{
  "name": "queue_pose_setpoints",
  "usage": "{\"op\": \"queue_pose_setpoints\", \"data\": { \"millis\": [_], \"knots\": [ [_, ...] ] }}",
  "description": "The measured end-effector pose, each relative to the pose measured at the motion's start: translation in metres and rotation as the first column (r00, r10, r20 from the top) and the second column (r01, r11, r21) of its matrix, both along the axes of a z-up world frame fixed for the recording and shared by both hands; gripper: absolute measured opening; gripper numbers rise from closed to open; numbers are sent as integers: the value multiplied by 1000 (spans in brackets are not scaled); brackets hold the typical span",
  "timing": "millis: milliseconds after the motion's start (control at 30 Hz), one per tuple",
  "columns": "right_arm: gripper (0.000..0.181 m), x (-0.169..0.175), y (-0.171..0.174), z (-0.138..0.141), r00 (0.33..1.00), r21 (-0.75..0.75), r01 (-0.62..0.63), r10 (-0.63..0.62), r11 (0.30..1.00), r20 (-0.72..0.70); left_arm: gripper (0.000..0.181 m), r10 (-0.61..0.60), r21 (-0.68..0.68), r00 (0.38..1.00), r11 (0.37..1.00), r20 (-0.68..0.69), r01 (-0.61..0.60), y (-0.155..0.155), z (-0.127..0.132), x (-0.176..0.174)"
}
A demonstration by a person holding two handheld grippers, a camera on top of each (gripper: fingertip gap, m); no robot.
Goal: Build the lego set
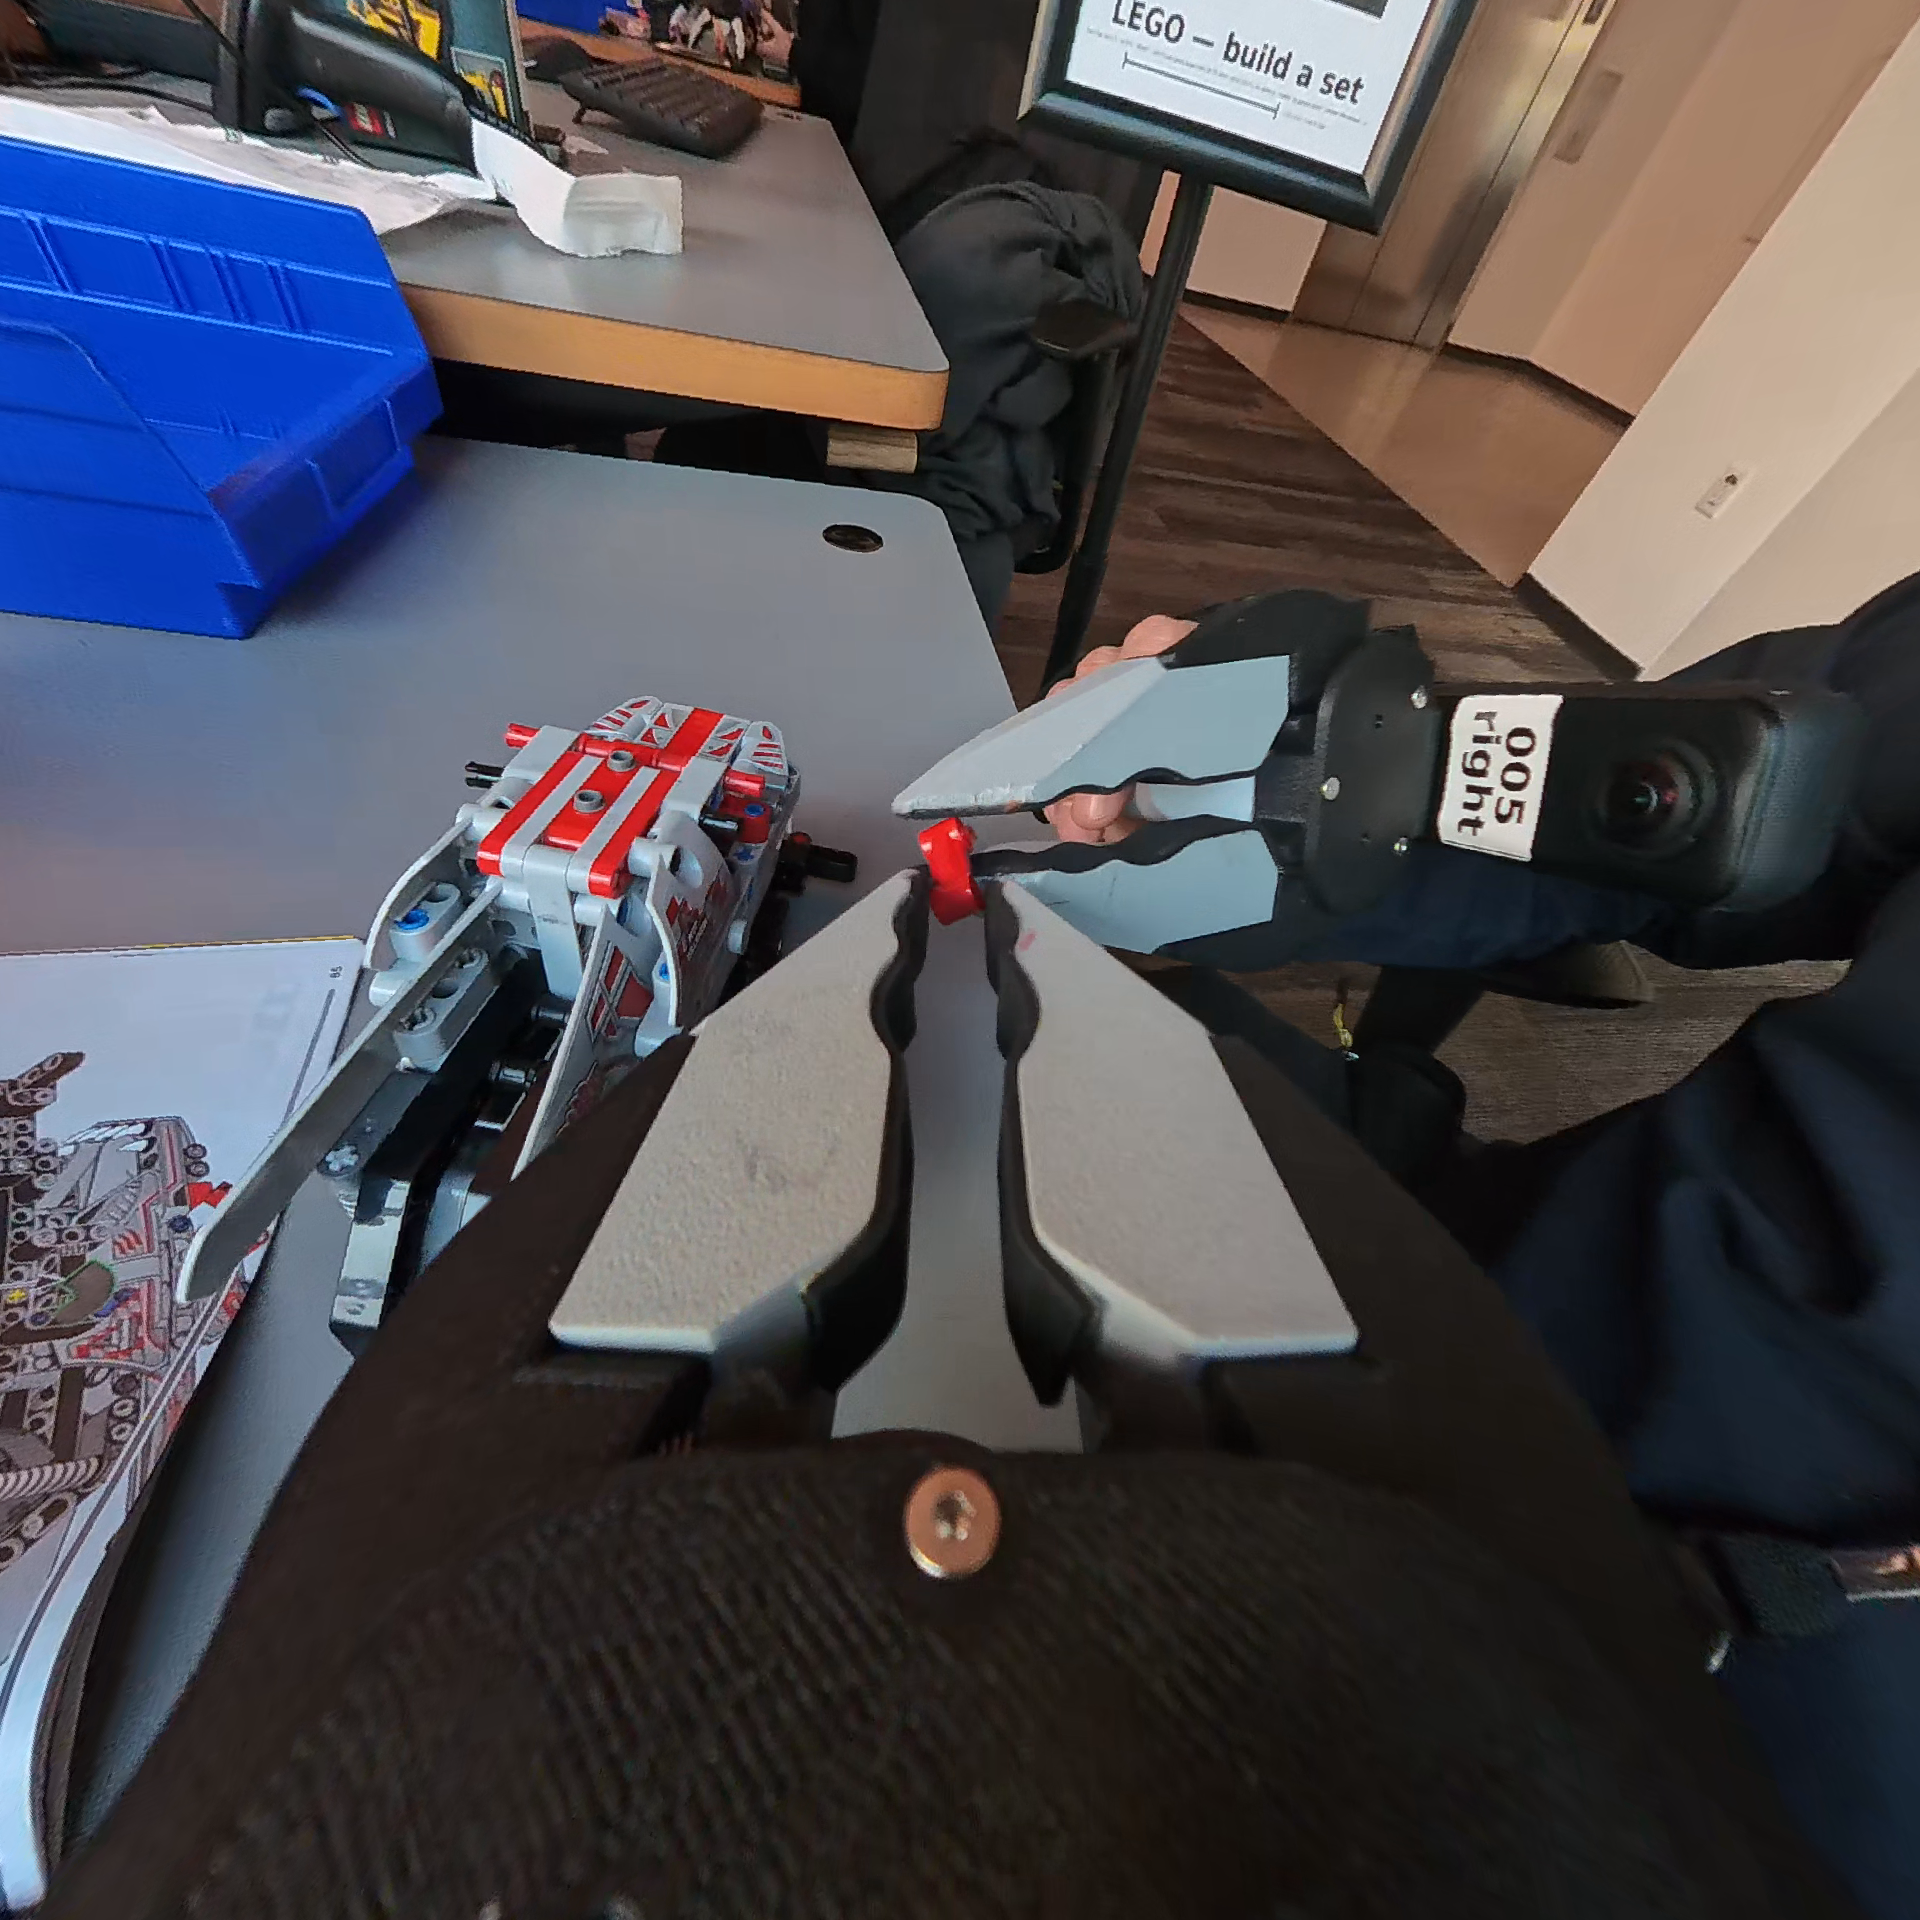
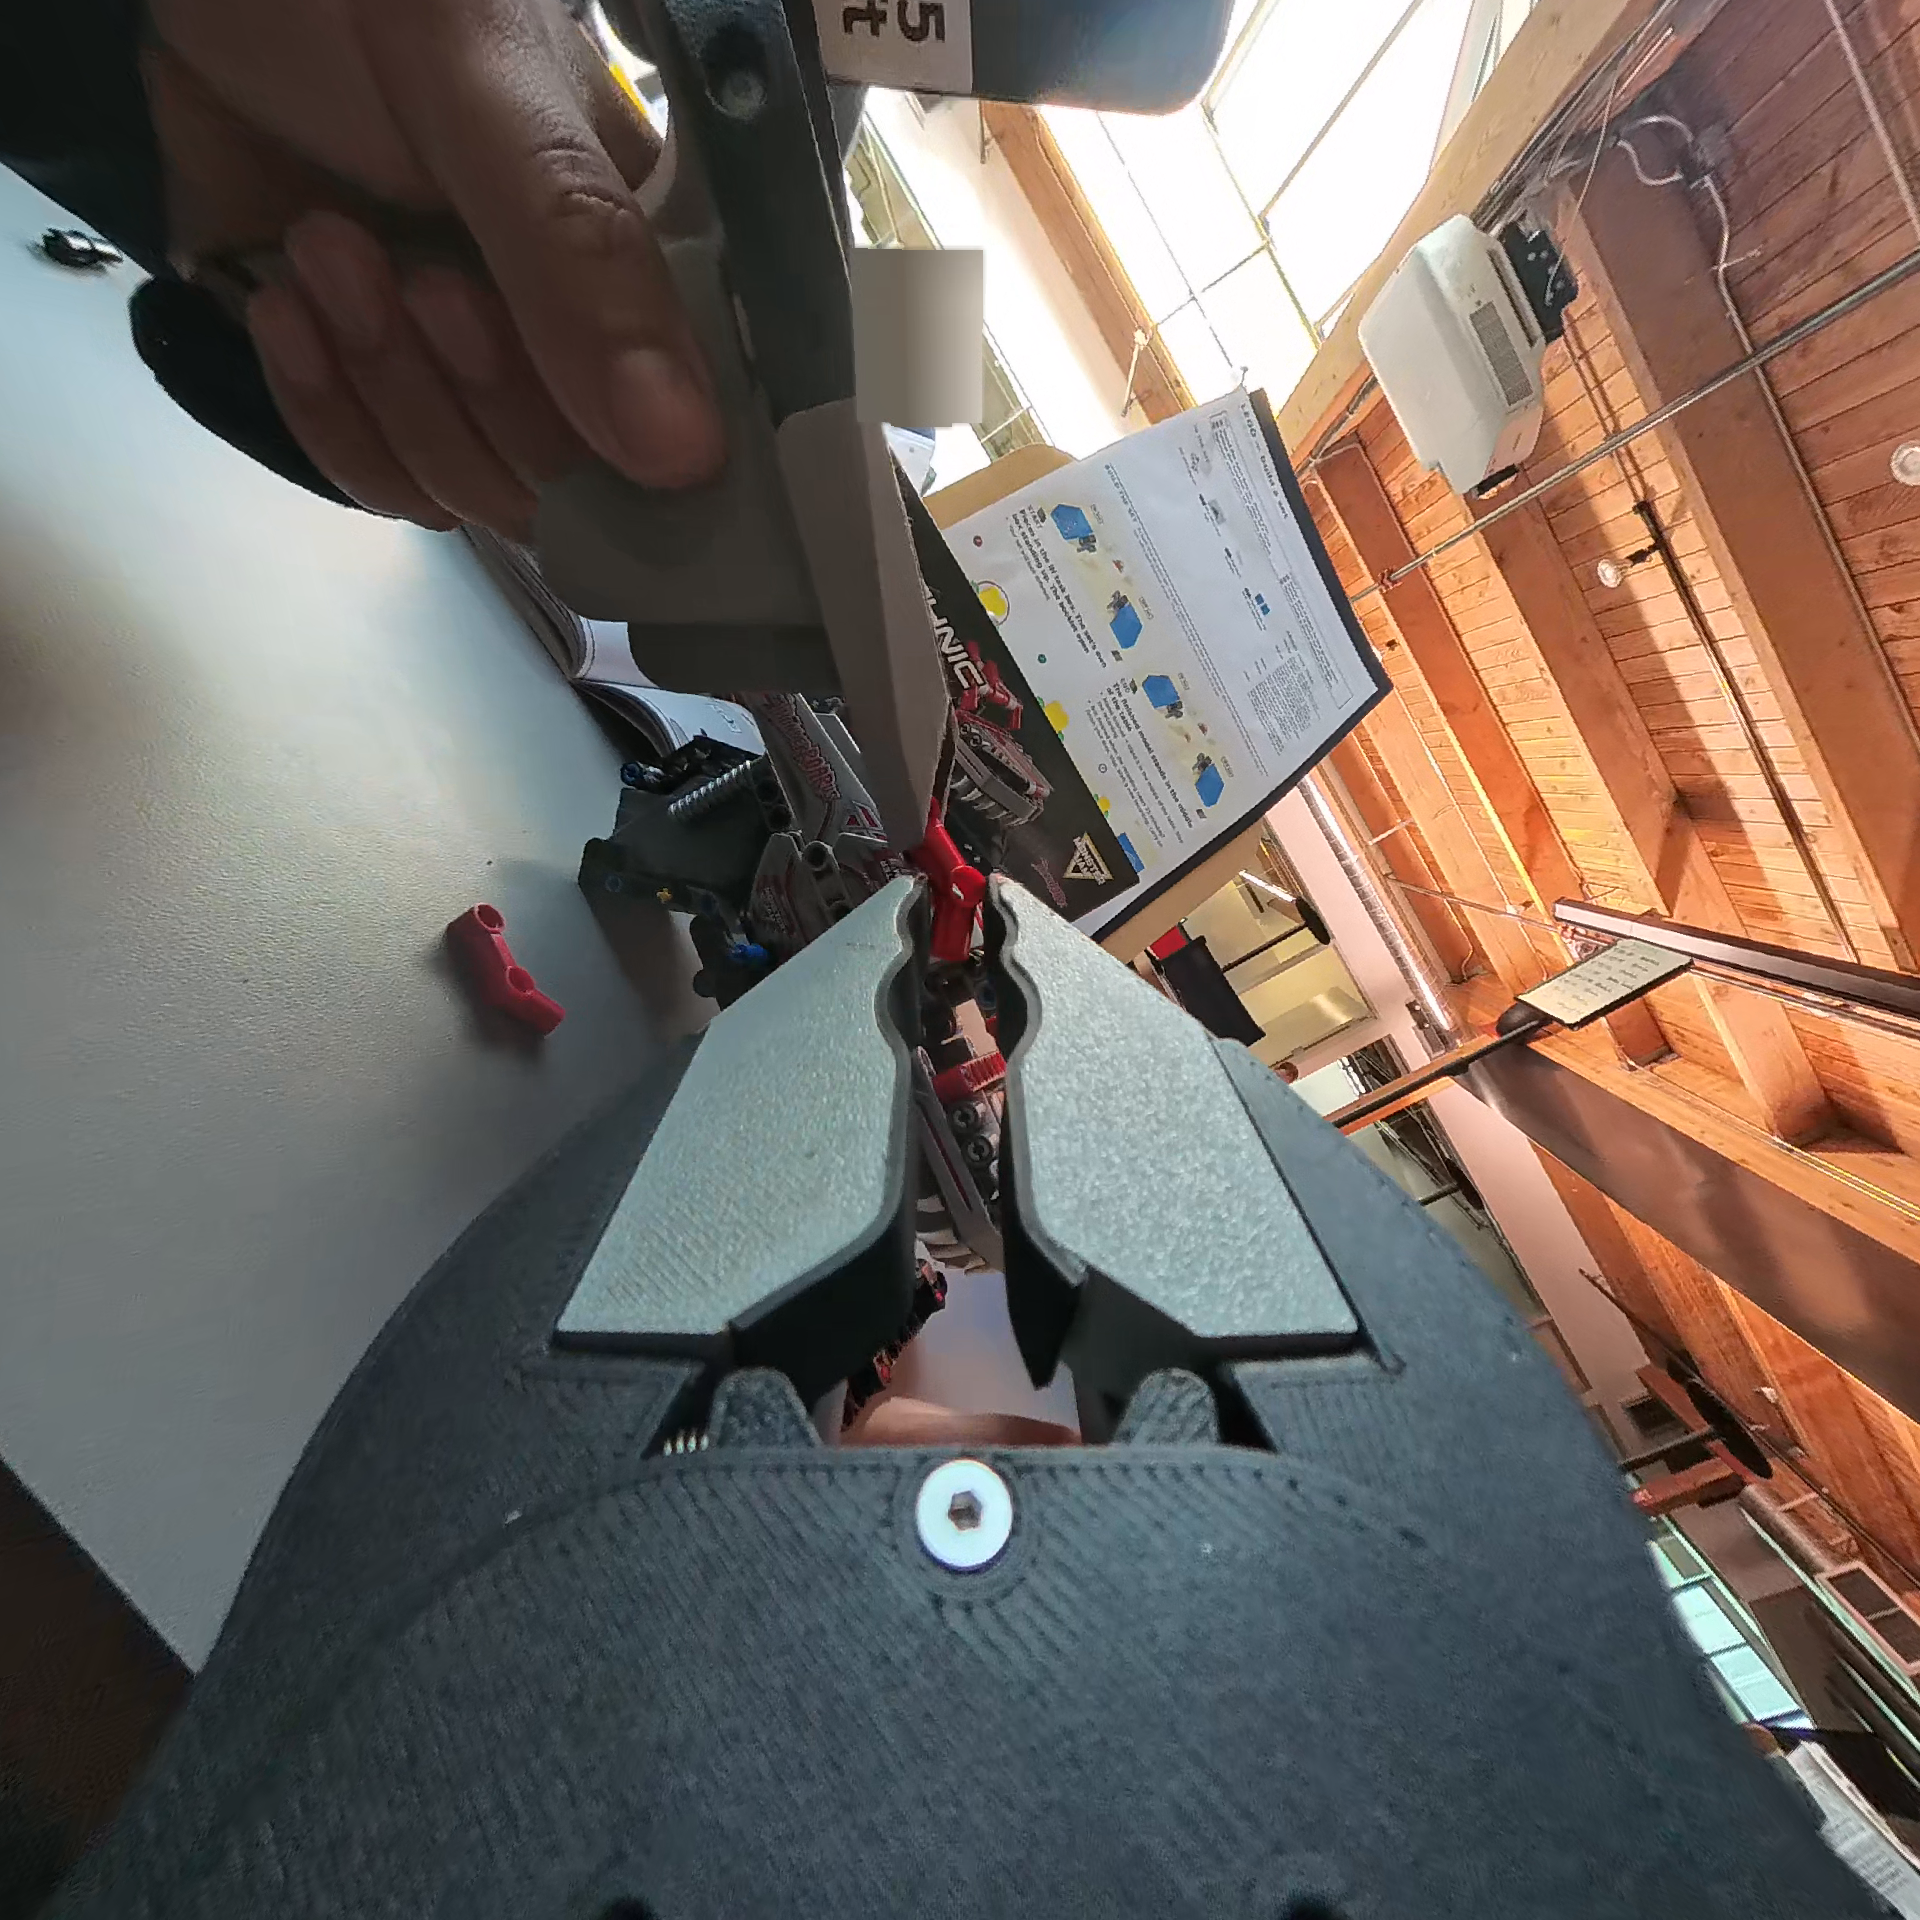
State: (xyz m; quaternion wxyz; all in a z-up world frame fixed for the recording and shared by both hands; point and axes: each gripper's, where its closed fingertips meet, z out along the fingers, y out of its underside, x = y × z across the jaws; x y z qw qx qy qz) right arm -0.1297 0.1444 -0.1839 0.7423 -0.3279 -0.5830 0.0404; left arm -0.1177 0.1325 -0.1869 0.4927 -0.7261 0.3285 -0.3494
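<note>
A small red lego piece is held in the air off the grey table's right edge. My left gripper is shut on it at the fingertips. My right gripper comes in from the right and closes on the same piece. In the right wrist view the red piece sits between my right gripper's tips, and a finger of the left gripper comes down onto its top. The grey, red and white lego model stands on the table to the left and also shows in the right wrist view.
An open instruction booklet lies at the front left beside the model. A blue bin stands at the back left. A loose red piece lies on the table near the model. A sign on a black stand and a jacket-draped chair stand past the table's edge. My left and right fingertips are right by each other.
</note>
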Motion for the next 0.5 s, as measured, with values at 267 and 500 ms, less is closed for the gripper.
{"op": "queue_pose_setpoints", "data": {
  "millis": [267, 500],
  "knots": [
    [7, 0, -1, -1, 1000, 9, 0, 0, 1000, 9, 7, -3, 5, 1000, 1000, -15, 3, -1, -1, -1],
    [6, -5, -9, -9, 994, 139, 38, -52, 990, 96, 6, -17, -35, 1000, 999, -22, 16, -6, -10, -4]
  ]
}}
